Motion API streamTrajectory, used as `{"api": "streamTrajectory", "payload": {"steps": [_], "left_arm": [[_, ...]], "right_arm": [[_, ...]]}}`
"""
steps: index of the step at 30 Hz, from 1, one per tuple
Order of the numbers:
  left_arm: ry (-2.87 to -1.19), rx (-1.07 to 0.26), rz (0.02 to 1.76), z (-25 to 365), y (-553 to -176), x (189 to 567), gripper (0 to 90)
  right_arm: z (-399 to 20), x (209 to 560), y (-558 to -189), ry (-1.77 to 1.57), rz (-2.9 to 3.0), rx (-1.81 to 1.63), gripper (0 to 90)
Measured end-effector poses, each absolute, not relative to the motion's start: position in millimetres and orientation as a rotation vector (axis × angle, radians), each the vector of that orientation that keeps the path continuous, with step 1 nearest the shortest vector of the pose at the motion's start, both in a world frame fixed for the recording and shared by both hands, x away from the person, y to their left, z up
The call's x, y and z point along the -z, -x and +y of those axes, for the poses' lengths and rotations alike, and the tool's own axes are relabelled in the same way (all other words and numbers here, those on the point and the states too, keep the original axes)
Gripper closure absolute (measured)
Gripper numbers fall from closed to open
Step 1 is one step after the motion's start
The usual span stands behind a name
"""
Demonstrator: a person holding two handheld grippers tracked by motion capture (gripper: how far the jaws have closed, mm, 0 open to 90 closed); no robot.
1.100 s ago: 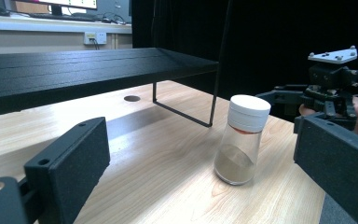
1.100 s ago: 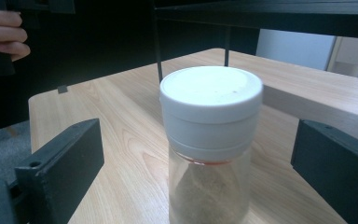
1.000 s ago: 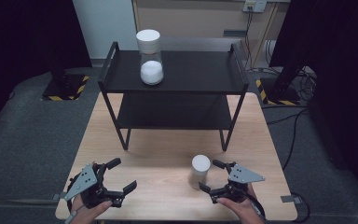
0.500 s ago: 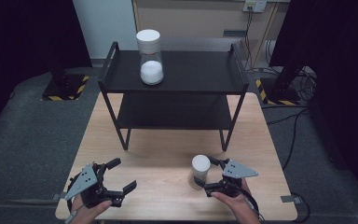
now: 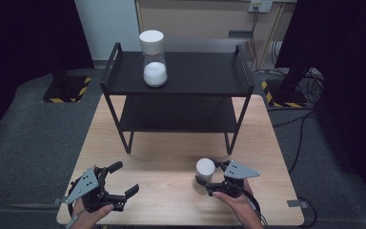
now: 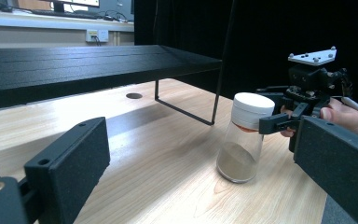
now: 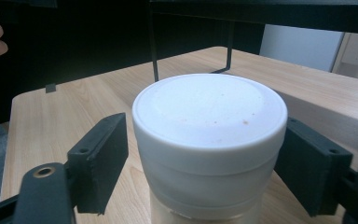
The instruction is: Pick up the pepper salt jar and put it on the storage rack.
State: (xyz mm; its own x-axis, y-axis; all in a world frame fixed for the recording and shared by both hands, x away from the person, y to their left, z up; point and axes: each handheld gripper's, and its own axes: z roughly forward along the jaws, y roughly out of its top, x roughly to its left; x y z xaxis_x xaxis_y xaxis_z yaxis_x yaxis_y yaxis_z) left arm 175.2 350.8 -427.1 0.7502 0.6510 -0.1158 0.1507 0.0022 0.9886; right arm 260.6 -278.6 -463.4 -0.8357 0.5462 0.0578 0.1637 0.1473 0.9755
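A clear jar (image 5: 205,174) with a white lid and brownish powder at its bottom stands upright on the wooden table (image 5: 162,162), front right. My right gripper (image 5: 208,180) straddles its lid; the jaws have just been closing, and in the right gripper view the lid (image 7: 209,121) sits between the pads with a thin gap on the left side. The jar (image 6: 241,140) and the right gripper (image 6: 279,123) also appear in the left gripper view. My left gripper (image 5: 127,177) rests open at the front left with nothing between its jaws.
A black two-level shelf (image 5: 195,71) stands at the back of the table. A second white-lidded jar (image 5: 154,59) with white powder stands on its top level, left of centre. Bare wood lies between the two grippers.
The right gripper has slid a little left onto the jar and its jaws have narrowed around the lid. The left gripper and the shelf jar have not moved.
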Motion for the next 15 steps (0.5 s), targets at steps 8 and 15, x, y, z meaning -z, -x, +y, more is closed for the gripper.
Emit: {"api": "streamTrajectory", "payload": {"steps": [8,15], "left_arm": [[-1.546,-0.444,0.672,351.6,-175.1,426.6,2.2],[-1.542,-0.446,0.674,352.3,-174.7,426.6,2.3]], "right_arm": [[-276.3,465.3,-259.9,-0.688,2.112,-1.723,30.6],[-275.1,464.4,-259.0,-0.689,2.114,-1.710,34.1]]}}
